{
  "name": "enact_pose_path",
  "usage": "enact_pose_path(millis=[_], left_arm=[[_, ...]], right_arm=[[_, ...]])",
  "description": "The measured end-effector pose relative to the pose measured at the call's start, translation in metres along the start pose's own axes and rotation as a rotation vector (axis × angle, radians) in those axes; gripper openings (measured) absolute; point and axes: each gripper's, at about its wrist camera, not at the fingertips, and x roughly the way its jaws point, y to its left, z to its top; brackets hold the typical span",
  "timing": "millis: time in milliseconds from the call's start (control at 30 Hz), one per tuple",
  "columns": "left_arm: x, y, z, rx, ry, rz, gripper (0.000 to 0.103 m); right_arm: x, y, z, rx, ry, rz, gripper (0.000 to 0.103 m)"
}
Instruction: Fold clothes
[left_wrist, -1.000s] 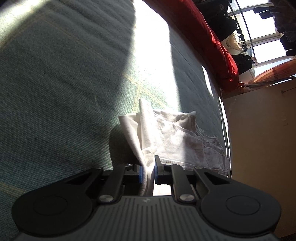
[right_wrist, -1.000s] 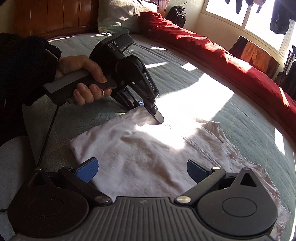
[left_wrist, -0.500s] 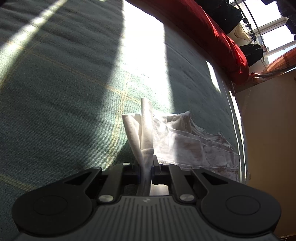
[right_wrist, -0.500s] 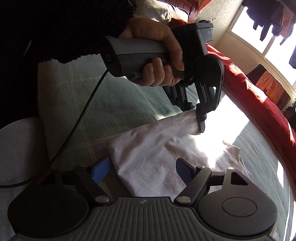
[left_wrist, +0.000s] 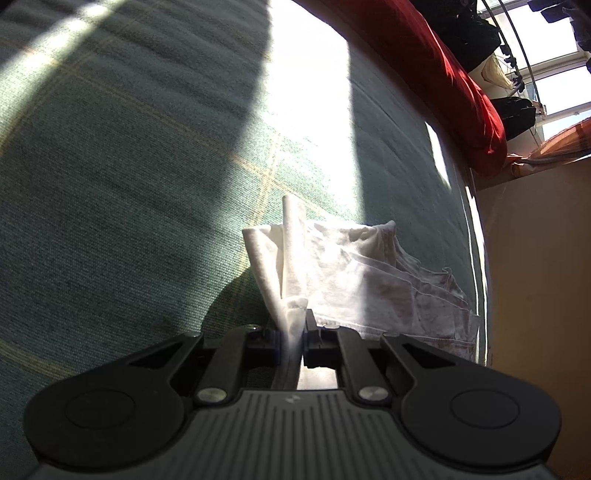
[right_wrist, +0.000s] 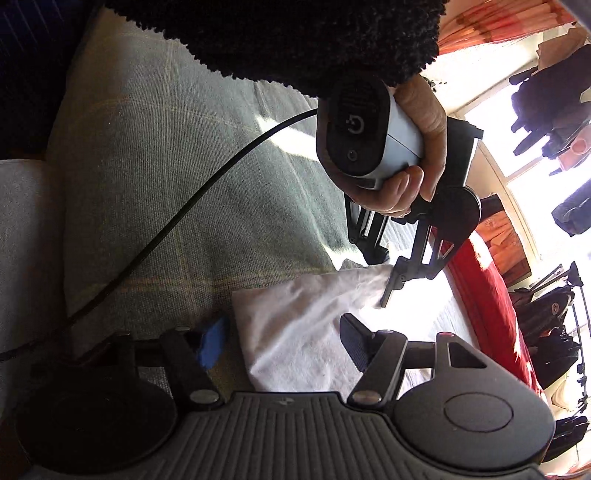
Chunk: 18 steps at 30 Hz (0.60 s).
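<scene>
Left gripper (left_wrist: 291, 338): clamped on a bunched edge of the white cotton garment (left_wrist: 354, 273).
Garment: lying crumpled on the green woven bedspread (left_wrist: 129, 184).
Right gripper (right_wrist: 284, 347): jaws closing, garment corner between them, not yet pinched.

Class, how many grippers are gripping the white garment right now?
1. The left gripper is shut on the white garment; the right gripper straddles its near corner, jaws closing, not yet pinching.
</scene>
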Motion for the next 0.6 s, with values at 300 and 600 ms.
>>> enact_pose_path(millis=[300, 600], left_arm=[[0.000, 0.003, 0.000, -0.035, 0.005, -0.017, 0.008], [-0.008, -0.009, -0.002, -0.015, -0.021, -0.011, 0.008]], right_arm=[[0.004, -0.002, 0.003, -0.033, 0.028, -0.016, 0.015], [-0.018, -0.028, -0.001, 0.135, 0.017, 0.080, 0.005]])
